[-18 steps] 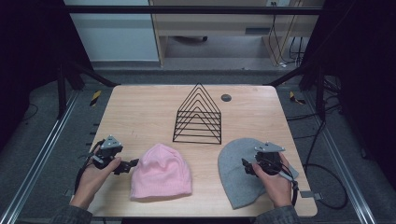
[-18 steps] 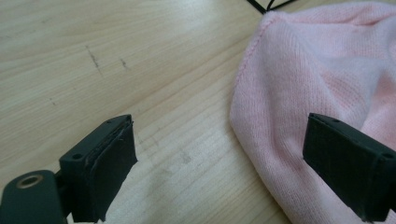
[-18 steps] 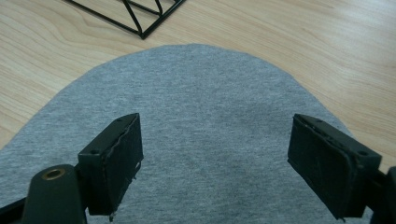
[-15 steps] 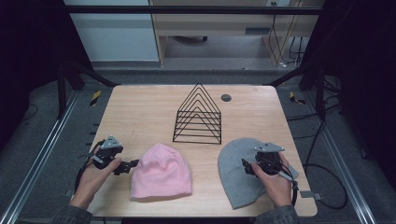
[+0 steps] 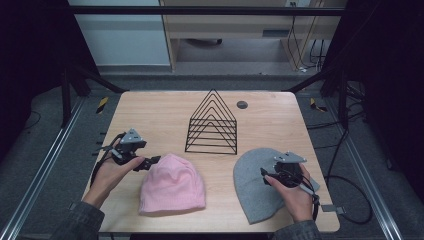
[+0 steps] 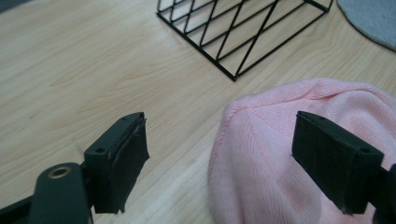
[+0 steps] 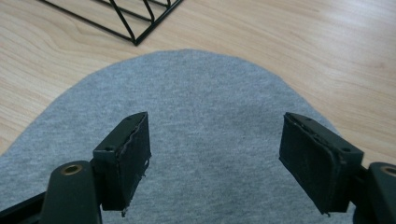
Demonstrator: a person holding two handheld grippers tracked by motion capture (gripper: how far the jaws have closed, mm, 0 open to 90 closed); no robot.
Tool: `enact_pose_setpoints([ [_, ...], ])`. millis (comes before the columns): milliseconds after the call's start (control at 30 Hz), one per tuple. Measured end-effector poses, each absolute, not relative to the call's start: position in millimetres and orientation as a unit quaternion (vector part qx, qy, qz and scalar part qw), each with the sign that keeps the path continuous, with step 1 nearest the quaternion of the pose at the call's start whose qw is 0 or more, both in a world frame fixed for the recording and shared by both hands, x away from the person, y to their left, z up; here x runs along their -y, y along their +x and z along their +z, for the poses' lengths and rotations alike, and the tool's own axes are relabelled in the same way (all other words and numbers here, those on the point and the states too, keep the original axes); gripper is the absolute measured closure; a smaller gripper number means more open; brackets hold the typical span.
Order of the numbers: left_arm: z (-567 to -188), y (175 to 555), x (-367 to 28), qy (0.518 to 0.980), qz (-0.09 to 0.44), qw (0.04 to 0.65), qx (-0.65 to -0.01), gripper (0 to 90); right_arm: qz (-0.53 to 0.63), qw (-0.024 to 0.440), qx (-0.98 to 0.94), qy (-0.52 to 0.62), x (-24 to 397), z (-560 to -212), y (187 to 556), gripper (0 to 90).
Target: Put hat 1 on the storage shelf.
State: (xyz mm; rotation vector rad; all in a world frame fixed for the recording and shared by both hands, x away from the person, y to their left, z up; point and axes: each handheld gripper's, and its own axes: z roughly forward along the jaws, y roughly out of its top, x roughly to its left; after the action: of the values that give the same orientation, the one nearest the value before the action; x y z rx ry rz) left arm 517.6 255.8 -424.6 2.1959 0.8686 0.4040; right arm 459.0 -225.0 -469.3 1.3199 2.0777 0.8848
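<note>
We have two knit hats lying flat on the table (image 5: 150, 107), both on our side of the wire rack (image 5: 212, 122). The pink hat (image 5: 172, 185) lies in front of the rack and a little to its left, its rounded crown toward the rack and its open brim toward us, so its long axis runs from us to the rack. The grey hat (image 5: 257, 182) lies in front of the rack to the right, well apart from the pink one, crown also pointing roughly toward the rack.

Our left gripper (image 5: 150, 161) sits just beside the pink hat's upper left edge, on the side away from the rack's middle. In the left gripper view its jaws stand wide with nothing between the pads; one jaw is over bare wood, the other over the pink knit, so the hat's edge lies right between them.

Our right gripper (image 5: 265, 175) hangs over the grey hat's middle, jaws wide and empty, the grey cloth spread beneath both.

Each hand is nearest its own hat; we judge the left needs only a short drop onto that edge.
</note>
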Motion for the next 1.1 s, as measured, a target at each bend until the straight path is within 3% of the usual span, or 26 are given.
enact_pose_setpoints([
  [367,-464,532,-235,0.871,0.122,0.332,-0.341,29.6,0.299,0.231,-0.787,0.487,219,-477,461,23.7],
  [700,-469,530,-230,0.879,0.11,0.321,-0.334,45.0,0.291,0.226,-0.794,0.484,215,-479,462,23.2],
  [933,-477,531,-224,0.883,0.114,0.3,-0.341,42.1,0.29,0.224,-0.795,0.483,214,-479,462,23.0],
  [1100,-478,530,-222,0.884,0.105,0.304,-0.339,48.1,0.291,0.219,-0.797,0.481,213,-479,463,22.7],
])
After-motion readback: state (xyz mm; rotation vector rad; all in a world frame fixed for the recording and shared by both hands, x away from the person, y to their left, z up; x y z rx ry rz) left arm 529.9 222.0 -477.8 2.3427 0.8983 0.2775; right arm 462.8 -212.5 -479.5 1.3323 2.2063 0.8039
